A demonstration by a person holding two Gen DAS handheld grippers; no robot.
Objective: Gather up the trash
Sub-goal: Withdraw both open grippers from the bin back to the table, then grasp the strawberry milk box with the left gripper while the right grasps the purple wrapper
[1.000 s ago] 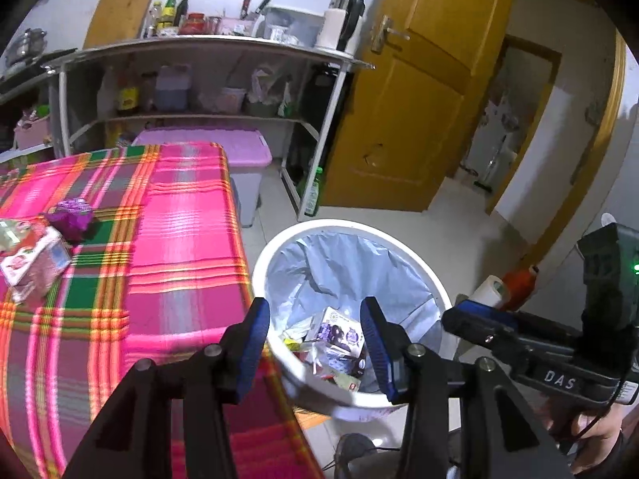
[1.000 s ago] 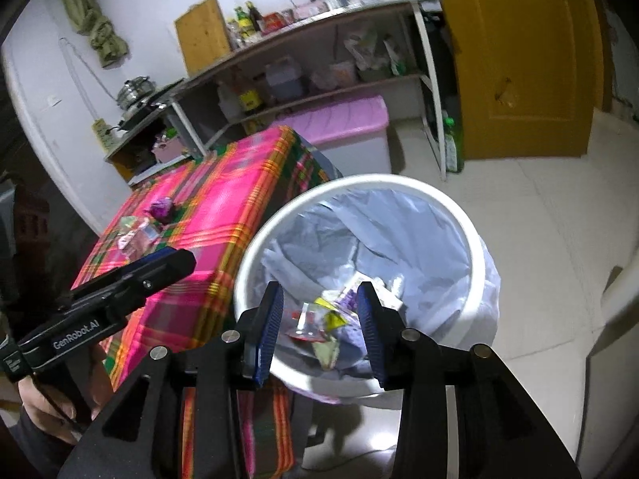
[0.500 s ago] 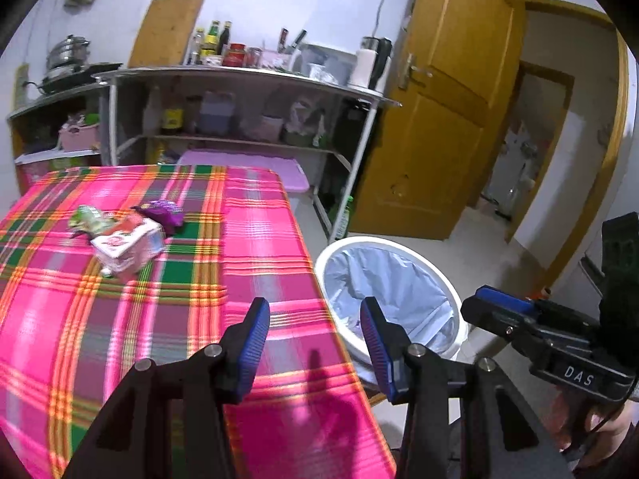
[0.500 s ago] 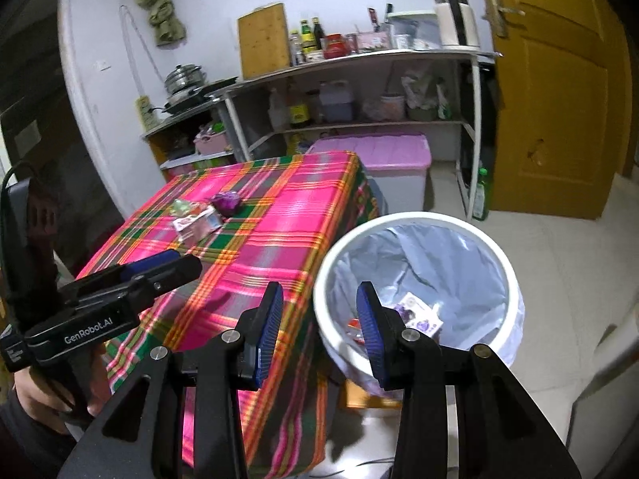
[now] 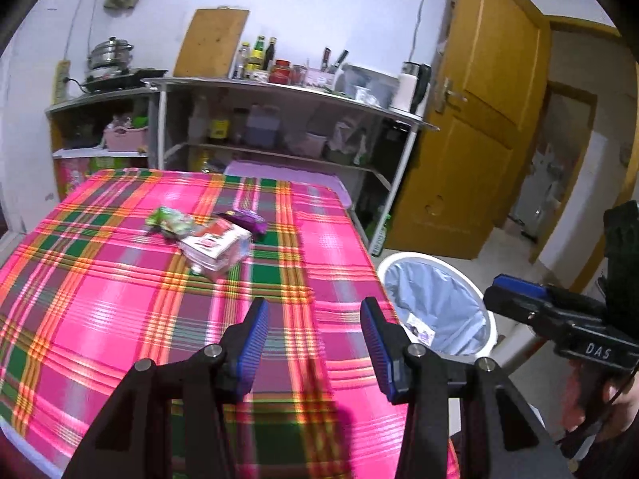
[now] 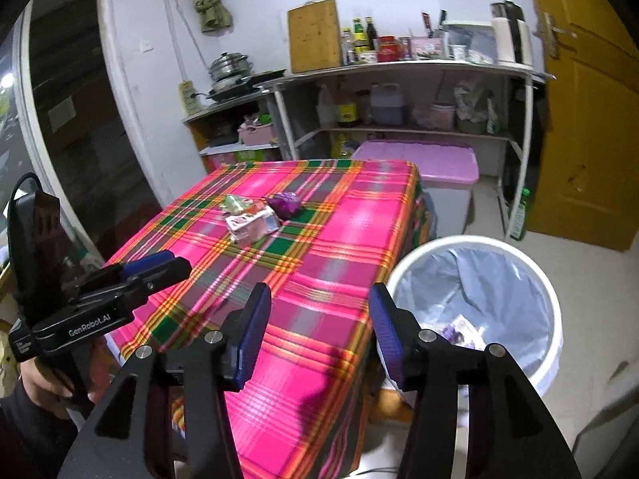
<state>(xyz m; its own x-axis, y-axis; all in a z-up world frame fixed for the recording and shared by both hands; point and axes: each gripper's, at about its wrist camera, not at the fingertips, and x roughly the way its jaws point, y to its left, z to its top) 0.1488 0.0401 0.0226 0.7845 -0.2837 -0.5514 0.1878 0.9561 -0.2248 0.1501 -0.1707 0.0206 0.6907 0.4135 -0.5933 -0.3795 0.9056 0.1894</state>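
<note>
Desk (image 5: 120,319) with pink-green plaid cloth; the trash still on it sits in one cluster near the far middle: white-red carton (image 5: 215,247) in front, green wrapper (image 5: 169,219) just behind-left of carton, purple wrapper (image 5: 243,217) just behind-right, all touching or nearly so. Trash bin (image 6: 547,311), white with pale blue liner, stands on the floor just beside the desk's right edge, a few wrappers (image 6: 459,329) at its bottom. Left gripper (image 5: 315,339) over the desk's near part, jaws apart, nothing between. Right gripper (image 6: 319,333) over the desk's near-right corner next to the bin; jaws have just been opening, stand apart, empty. Nothing between either gripper and the carton, just bare cloth. Behind the desk: purple-lidded storage box (image 6: 423,163), metal shelf (image 6: 399,68) with bottles, cutting board, kettle; steel pot (image 6: 231,66) left of the shelf; yellow door (image 6: 591,119) right of it. Writing: "GenRobot.AI" on left gripper's body in the right view, "DAS" on right gripper's body in the left view. Carton print unreadable.
</note>
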